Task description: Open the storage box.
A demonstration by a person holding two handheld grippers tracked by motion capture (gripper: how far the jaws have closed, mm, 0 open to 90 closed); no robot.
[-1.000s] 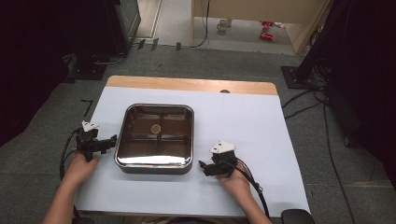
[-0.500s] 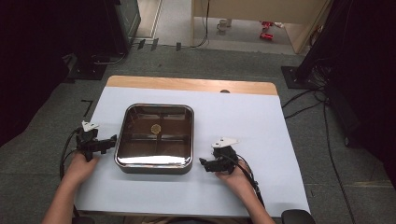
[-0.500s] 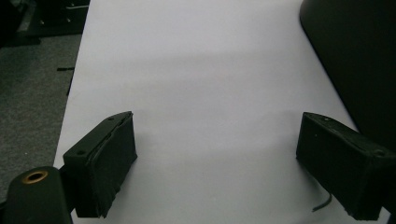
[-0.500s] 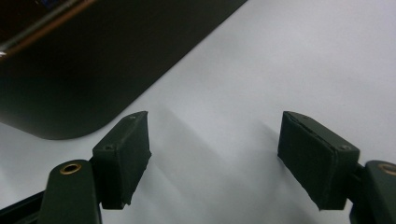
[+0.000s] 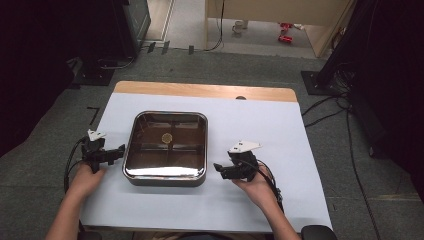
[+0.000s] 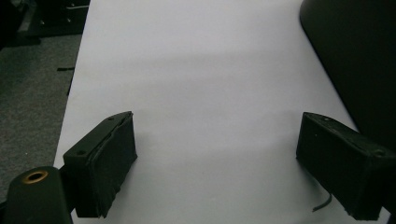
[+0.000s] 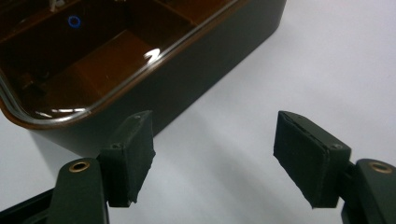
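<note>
On white paper, shiny sq. steel tray (image 5: 165, 175), both claws spread, right claw (image 5: 219, 169) just closing, empty.

Two bare forearms and a pair of black hand-held grippers, seen from above.

The black left gripper (image 5: 102, 152) and the black right gripper (image 5: 239, 167) each carry a pale grey three-cornered plate on top and trail a thin black cable back along the person's bare forearm; no sleeve reaches the wrists. In the left gripper view, its two jaws are blocky matt-black wedges faced with dark, slightly rough pads (image 6: 116, 163), small screw recesses along their upper edges and a brass-coloured ring set in the rounded black mount at lower left. The right gripper view shows the same black padded jaws, with a brass-ringed hole on each side mount.
</note>
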